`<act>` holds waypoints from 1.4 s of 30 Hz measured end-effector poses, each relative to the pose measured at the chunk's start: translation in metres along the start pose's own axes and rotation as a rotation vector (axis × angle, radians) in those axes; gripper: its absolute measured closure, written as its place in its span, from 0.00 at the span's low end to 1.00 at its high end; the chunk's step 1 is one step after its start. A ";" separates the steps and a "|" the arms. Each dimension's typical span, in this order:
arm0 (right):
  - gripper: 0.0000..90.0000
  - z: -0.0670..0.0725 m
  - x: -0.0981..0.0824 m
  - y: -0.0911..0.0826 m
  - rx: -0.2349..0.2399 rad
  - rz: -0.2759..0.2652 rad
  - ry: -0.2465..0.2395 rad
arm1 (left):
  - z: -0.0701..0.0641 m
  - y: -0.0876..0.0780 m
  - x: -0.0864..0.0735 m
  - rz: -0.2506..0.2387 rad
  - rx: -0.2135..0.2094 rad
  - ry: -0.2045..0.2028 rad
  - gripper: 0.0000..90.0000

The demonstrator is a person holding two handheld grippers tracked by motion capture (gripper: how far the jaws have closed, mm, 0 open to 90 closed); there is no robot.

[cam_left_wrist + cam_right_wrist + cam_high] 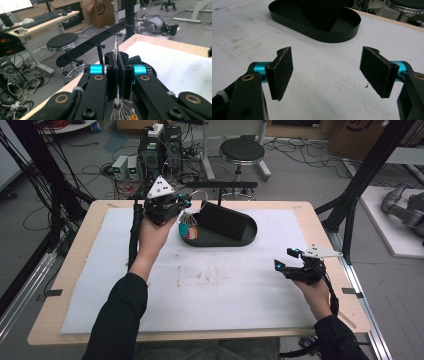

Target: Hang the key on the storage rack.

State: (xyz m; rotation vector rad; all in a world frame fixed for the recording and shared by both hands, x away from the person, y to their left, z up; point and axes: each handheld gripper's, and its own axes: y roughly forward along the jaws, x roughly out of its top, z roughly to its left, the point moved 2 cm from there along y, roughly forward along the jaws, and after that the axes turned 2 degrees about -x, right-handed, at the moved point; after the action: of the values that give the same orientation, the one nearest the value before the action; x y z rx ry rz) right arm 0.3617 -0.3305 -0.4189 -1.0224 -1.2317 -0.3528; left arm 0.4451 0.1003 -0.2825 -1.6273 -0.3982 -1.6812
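My left gripper (184, 201) is held up above the left end of a black oval tray (251, 236), shut on a metal key ring (200, 194). A bunch of keys with coloured tags (188, 228) hangs from the ring below the gripper. In the left gripper view the jaws (117, 56) pinch the ring (116, 42), which sticks up between the pads, and the keys (121, 111) dangle below. A black bar with pegs (82, 47) stands just beyond. My right gripper (286, 260) rests low at the right of the table, open and empty (329, 72).
A black wedge-shaped block (222, 220) lies in the tray (332, 37). The peg bar (220, 184) stands on a post behind the tray. A white mat (210, 280) covers the wooden table. A stool (242, 151) and cables are on the floor beyond the far edge.
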 end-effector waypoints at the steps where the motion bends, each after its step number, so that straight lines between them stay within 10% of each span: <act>1: 0.30 0.000 0.000 0.000 0.000 0.000 0.000 | 0.000 0.000 0.000 0.000 0.000 0.000 0.96; 42: 0.30 0.001 0.000 0.001 0.001 0.000 -0.003 | 0.039 0.047 -0.032 0.032 0.091 -0.155 0.96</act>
State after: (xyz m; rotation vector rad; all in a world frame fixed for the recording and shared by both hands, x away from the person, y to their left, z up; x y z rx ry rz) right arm 0.3621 -0.3293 -0.4192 -1.0226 -1.2345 -0.3511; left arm 0.5023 0.1044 -0.3202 -1.6929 -0.5148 -1.4974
